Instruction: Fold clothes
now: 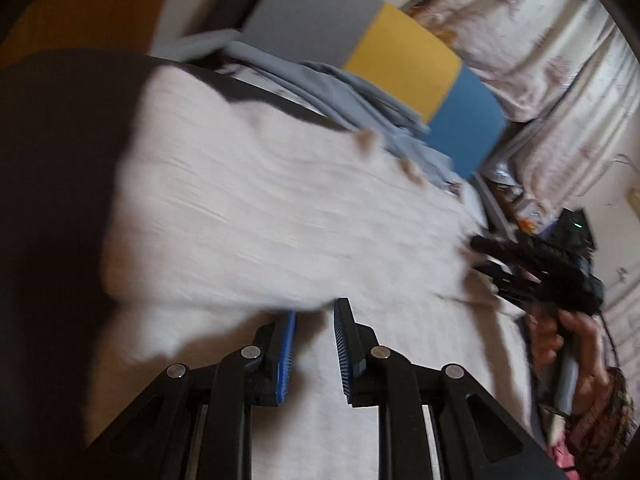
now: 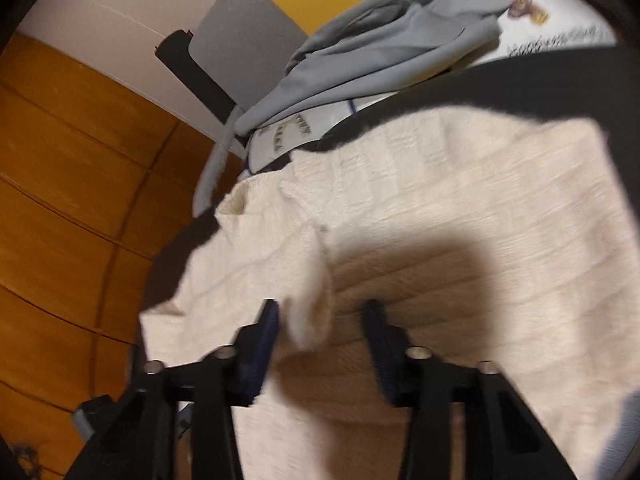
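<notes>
The left gripper [image 1: 315,312] points down at a slant, its blue-padded jaws a narrow gap apart with nothing pinched between them. Ahead and to its right, a bare hand [image 1: 568,344] grips the handle of the right gripper [image 2: 320,312], whose jaws stand apart, pads pressing on nothing.

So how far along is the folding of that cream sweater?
Early on. The cream sweater lies spread on the dark table, no neat fold visible. The right claw straddles a loose flap; the left claw sits at an edge. The grey clothes wait.
</notes>
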Available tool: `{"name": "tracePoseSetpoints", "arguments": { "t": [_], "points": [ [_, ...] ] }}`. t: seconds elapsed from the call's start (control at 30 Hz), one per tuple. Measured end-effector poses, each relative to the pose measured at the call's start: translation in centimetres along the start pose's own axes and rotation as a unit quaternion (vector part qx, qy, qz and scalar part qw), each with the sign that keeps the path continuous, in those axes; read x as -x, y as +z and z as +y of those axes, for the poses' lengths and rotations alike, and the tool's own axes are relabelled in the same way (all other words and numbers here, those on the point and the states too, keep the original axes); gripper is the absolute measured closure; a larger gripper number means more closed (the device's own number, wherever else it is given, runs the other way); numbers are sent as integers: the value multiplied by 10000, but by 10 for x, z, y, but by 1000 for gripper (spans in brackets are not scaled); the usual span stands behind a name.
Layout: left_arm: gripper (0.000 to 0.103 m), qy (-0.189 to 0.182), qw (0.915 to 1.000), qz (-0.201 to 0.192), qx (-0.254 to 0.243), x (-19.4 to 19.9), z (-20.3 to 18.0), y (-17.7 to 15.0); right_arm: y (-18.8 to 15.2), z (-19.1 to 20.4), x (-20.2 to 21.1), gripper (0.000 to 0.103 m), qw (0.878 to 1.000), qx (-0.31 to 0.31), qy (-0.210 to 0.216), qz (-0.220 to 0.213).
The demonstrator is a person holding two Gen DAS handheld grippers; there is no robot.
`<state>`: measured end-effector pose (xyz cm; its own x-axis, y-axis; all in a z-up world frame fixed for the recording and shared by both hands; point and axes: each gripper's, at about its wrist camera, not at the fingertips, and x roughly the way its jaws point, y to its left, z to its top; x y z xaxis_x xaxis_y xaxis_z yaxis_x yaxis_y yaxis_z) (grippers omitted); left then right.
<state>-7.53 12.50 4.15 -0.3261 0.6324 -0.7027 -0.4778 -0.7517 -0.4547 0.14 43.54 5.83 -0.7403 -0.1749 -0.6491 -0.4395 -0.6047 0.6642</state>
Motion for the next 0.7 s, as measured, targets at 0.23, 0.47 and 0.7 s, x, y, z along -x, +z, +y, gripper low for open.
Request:
{"name": "tracePoseSetpoints", "arguments": {
  "t": [0.23, 0.47, 0.7],
  "points": [
    [85, 430, 9983, -381, 57, 5, 15, 15, 0, 37, -2, 95, 9970, 739, -198, -57],
    [84, 413, 9964, -607, 422, -1, 25, 21, 6, 79, 49, 96, 9848, 1349, -186, -1079],
    [84, 45, 9856, -970, 1387, 2, 64, 20, -8, 31, 41, 96, 9864, 1064, -837, -929]
  ]
}}
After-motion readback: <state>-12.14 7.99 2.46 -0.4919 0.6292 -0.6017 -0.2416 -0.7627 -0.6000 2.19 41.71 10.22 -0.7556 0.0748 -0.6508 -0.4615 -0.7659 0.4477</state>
